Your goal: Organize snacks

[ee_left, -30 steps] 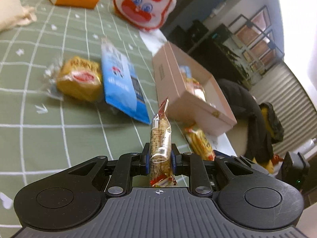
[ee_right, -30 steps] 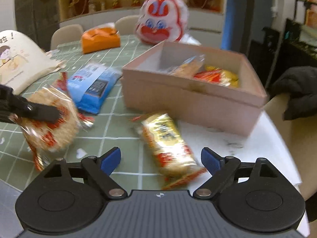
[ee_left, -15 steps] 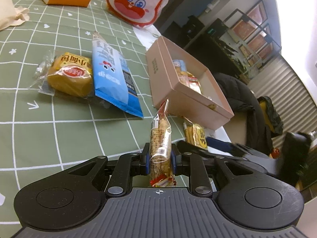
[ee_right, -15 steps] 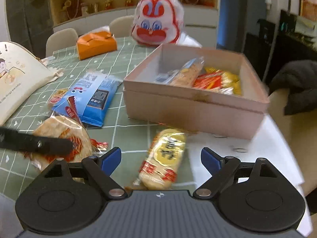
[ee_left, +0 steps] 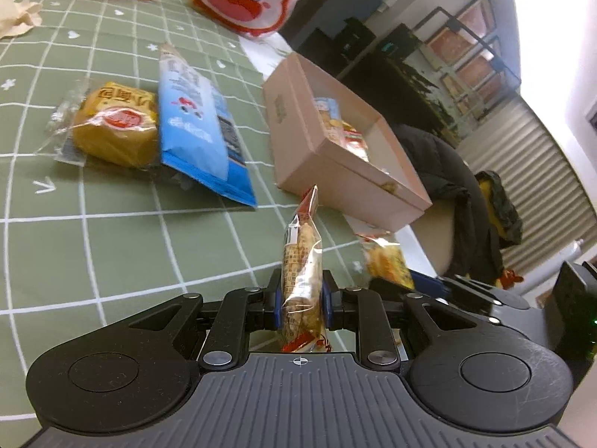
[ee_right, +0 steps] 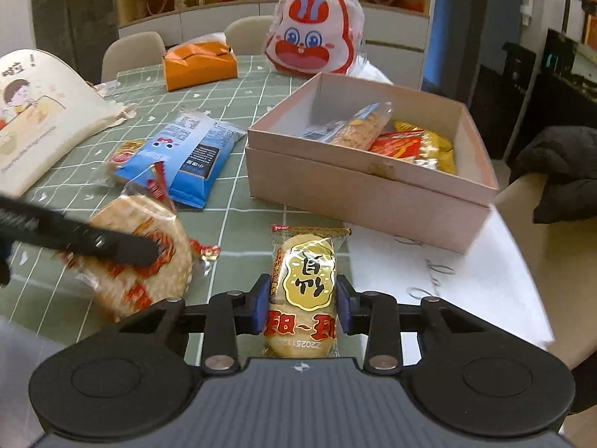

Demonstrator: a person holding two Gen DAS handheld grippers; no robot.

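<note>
My left gripper point(ee_left: 301, 298) is shut on a round rice cracker packet point(ee_left: 303, 261), held edge-on above the green cloth; the same packet shows in the right wrist view point(ee_right: 149, 257). My right gripper point(ee_right: 303, 304) is shut on a yellow rice cracker packet point(ee_right: 304, 280) that lies lengthwise between the fingers; it also shows in the left wrist view point(ee_left: 386, 261). The open pink box point(ee_right: 358, 186) holds several snacks and stands just ahead of it; it also shows in the left wrist view point(ee_left: 335, 156).
A blue snack bag point(ee_right: 186, 153) and a small yellow cake packet point(ee_left: 115, 127) lie left of the box. An orange box point(ee_right: 199, 63), a rabbit-face bag point(ee_right: 313, 37) and a cream tote point(ee_right: 33, 112) stand further back. The table edge and a chair with a dark coat point(ee_right: 559, 171) are at right.
My right gripper has moved over the yellow packet and shut on it. My left gripper still holds the round cracker packet and has shifted a little.
</note>
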